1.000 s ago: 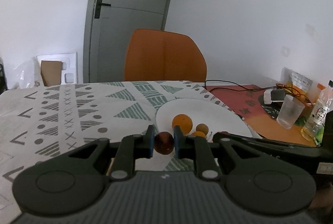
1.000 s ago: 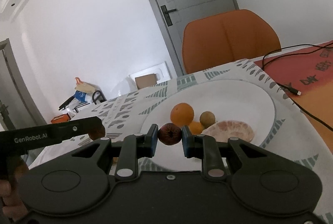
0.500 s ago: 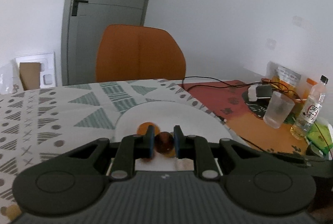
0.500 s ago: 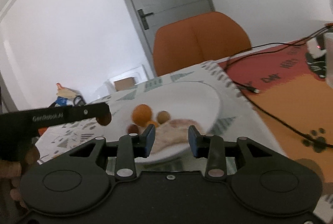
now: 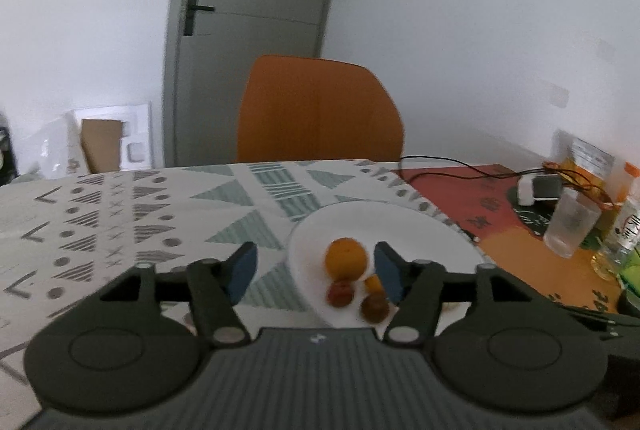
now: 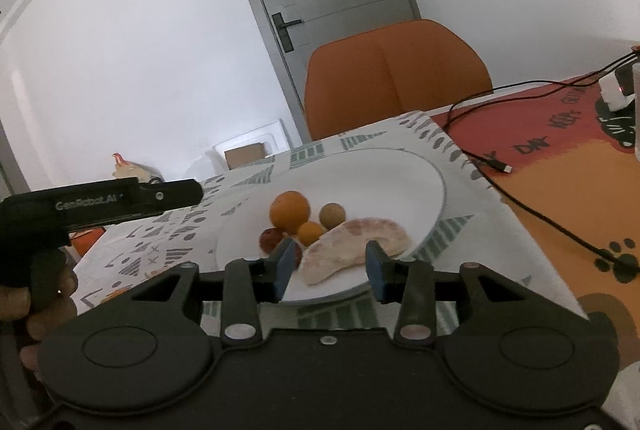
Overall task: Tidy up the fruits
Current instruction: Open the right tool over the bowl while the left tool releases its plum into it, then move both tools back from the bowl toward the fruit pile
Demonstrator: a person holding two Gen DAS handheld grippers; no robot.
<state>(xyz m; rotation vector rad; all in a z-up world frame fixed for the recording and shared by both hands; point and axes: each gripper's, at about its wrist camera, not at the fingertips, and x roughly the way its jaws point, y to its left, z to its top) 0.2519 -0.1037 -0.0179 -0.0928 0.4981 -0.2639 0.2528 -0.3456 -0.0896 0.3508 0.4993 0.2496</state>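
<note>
Both tongs (image 5: 314,268) (image 6: 329,266) have just opened, dropping fruit onto plate (image 6: 416,186).

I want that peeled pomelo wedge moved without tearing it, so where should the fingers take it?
Grip the pale crescent pomelo wedge across its thick middle, coming from the plate's near rim. Its tapered ends look fragile, and the small orange fruit crowds its far-left side.

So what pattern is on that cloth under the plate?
The cloth is white with grey-green triangles, stripes, dots and crosses, clearest in the left wrist view; the plate is plain white.
</note>
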